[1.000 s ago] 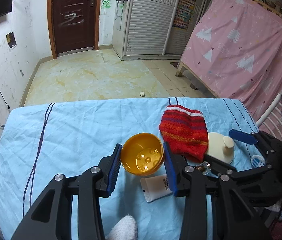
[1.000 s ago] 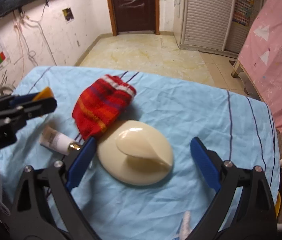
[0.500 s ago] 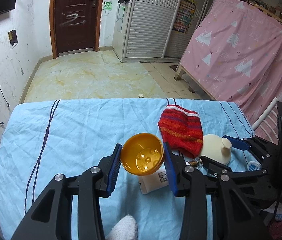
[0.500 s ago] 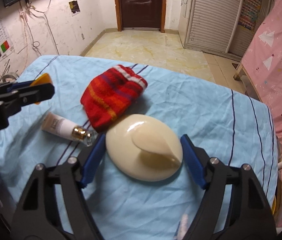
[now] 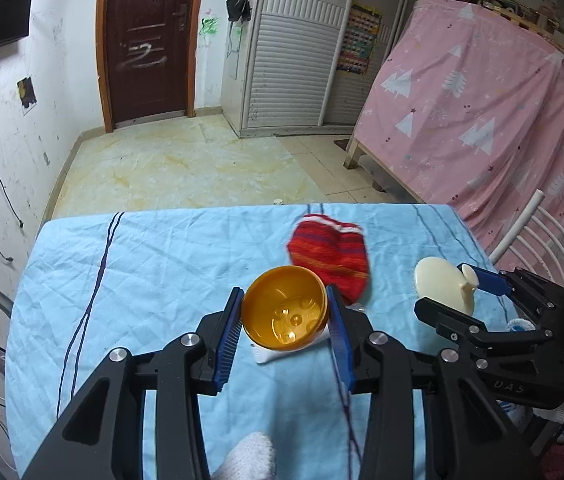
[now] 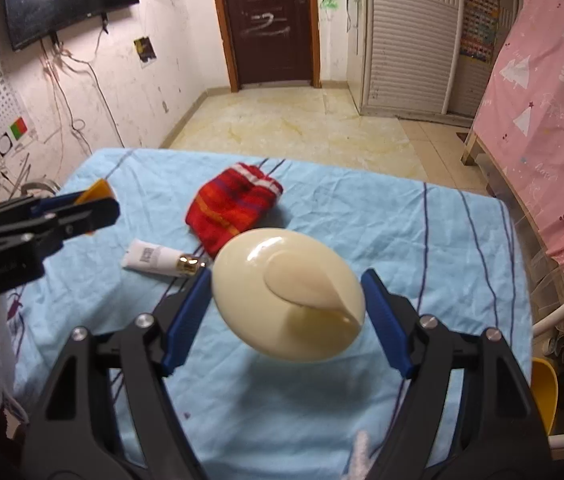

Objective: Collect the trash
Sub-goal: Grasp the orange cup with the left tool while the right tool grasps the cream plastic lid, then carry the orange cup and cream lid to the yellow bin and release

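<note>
Beside the woolly striped red sock [image 6: 234, 208]: left hand-held gripper [image 5: 286, 316] clamping a glossy orange plastic bowl [image 5: 285, 313]. Right hand-held gripper [image 6: 288, 288] clenched on a smooth cream oval lid [image 6: 288, 288]. Nearer the sock, a white tube [image 6: 158, 258] flat on wrinkled blue cloth [image 6: 362, 216].

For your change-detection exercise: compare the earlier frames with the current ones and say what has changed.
The right gripper closed on the cream lid and lifted it off the blue cloth. The left gripper raised the orange bowl it already held. The red sock and tube stayed put.

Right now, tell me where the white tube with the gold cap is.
In the right wrist view the white tube with the gold cap lies on the blue cloth, left of the cream lid and just below the red striped knit hat.
</note>
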Tool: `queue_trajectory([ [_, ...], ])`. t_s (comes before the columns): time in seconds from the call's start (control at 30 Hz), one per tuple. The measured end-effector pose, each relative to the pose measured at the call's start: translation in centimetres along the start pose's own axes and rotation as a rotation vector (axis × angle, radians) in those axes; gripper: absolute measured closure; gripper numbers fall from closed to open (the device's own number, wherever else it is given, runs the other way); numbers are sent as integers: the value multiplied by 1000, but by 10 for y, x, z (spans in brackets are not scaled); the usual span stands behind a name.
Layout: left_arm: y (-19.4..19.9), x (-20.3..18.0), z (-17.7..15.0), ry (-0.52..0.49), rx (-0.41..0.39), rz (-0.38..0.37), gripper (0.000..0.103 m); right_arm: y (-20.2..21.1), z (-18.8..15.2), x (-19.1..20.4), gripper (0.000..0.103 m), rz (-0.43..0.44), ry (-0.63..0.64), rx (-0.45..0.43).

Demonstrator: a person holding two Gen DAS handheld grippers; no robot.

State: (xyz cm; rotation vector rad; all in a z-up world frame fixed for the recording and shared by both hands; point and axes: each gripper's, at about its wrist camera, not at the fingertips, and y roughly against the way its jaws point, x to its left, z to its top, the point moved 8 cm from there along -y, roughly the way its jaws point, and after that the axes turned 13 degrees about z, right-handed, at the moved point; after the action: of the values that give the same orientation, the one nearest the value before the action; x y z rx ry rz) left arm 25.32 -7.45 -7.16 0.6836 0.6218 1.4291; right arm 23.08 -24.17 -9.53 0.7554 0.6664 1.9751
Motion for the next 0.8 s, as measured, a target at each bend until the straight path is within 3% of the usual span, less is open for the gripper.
queue_trajectory([
  [0.43, 37, -54, -1, -89, -54, 3, 71, 57, -7, -18, 30, 18, -46, -128],
  [0.8, 55, -128, -8, -201, -75, -18, 71, 111, -33, -72, 30, -9, -142, -230],
])
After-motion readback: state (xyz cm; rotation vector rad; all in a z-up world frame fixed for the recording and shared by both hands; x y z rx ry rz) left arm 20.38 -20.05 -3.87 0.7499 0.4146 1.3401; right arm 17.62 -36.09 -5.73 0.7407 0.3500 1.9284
